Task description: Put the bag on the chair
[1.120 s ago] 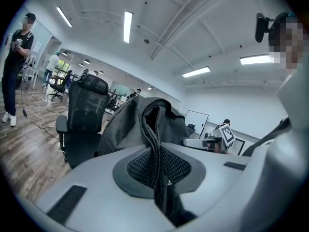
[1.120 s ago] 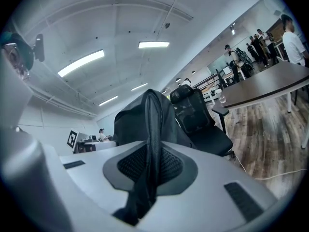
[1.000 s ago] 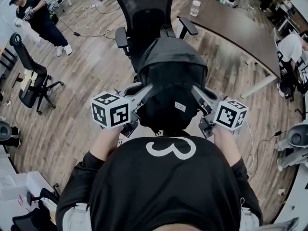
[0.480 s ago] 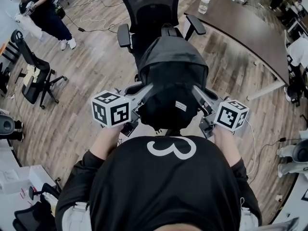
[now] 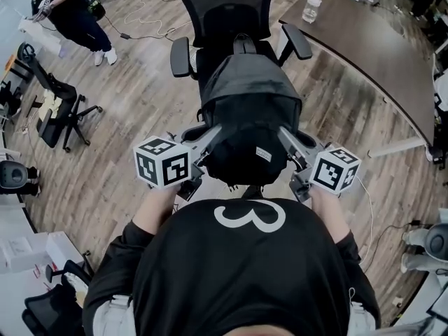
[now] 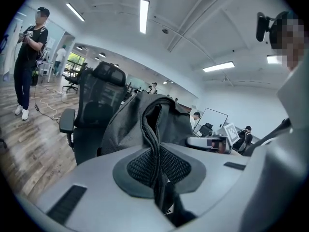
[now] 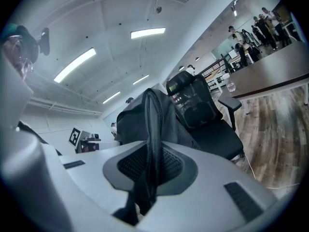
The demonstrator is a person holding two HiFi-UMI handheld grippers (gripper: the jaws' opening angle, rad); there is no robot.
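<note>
A dark grey backpack (image 5: 248, 114) hangs in the air between my two grippers, in front of a black mesh office chair (image 5: 222, 19). My left gripper (image 5: 207, 144) is shut on a strap (image 6: 155, 158) at the bag's left side. My right gripper (image 5: 285, 140) is shut on a strap (image 7: 150, 163) at its right side. In the left gripper view the bag (image 6: 145, 122) fills the middle with the chair (image 6: 94, 115) behind it. The right gripper view shows the bag (image 7: 145, 120) and the chair's seat (image 7: 219, 137) to the right. The bag hides most of the chair seat from the head view.
A long dark table (image 5: 378, 54) with a plastic cup (image 5: 310, 8) runs along the right. Another black chair (image 5: 56, 110) stands at the left. A person (image 5: 66, 12) stands at the far left on the wooden floor, with cables nearby.
The chair and table have shifted slightly in the head view as I moved; the bag and both grippers keep the same hold and place relative to me.
</note>
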